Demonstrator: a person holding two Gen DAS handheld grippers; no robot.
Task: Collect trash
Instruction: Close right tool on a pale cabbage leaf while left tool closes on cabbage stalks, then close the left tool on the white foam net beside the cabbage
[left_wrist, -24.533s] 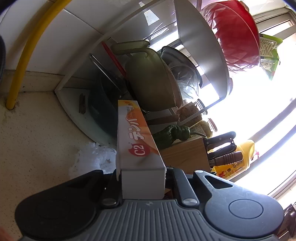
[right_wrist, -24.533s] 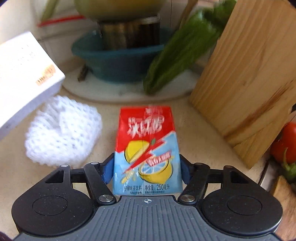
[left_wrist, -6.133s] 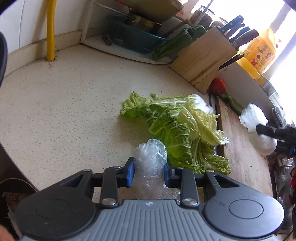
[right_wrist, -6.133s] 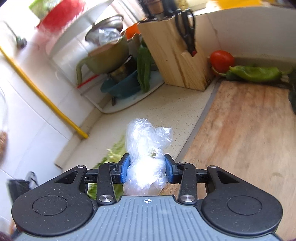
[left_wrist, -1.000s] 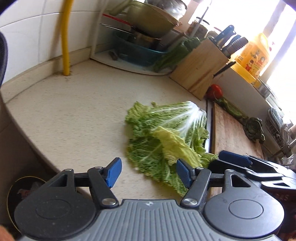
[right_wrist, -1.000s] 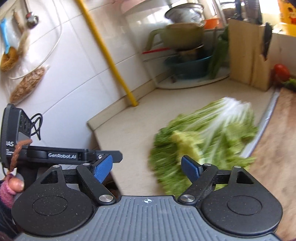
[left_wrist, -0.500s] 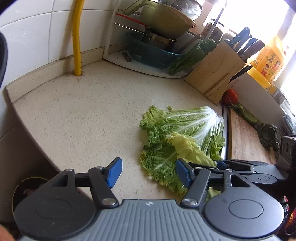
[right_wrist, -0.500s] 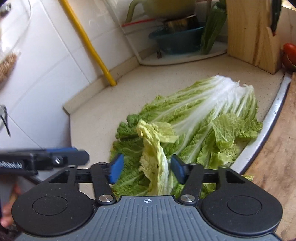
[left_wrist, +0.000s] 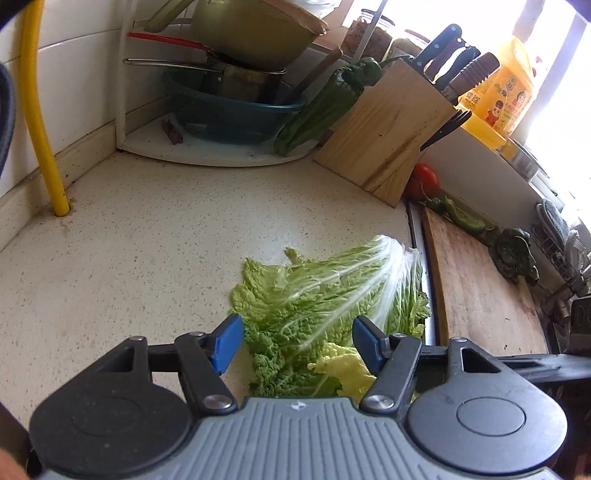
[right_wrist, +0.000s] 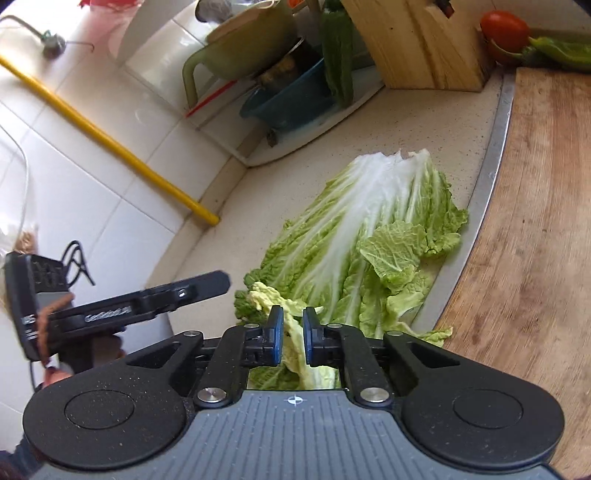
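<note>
A pile of green cabbage leaves lies on the speckled counter next to the wooden cutting board; it also shows in the right wrist view. My left gripper is open and empty, its blue pads either side of the near end of the pile. My right gripper is shut on a pale yellow-green cabbage leaf at the pile's near edge. The left gripper shows at the left of the right wrist view.
A wooden knife block, a tomato and green peppers stand at the back. A corner rack with a blue basin and pots fills the corner. A yellow pipe runs up the wall. The cutting board lies right.
My right gripper has closed onto the pale cabbage leaf. The left gripper has moved forward over the near end of the pile and stays open.
</note>
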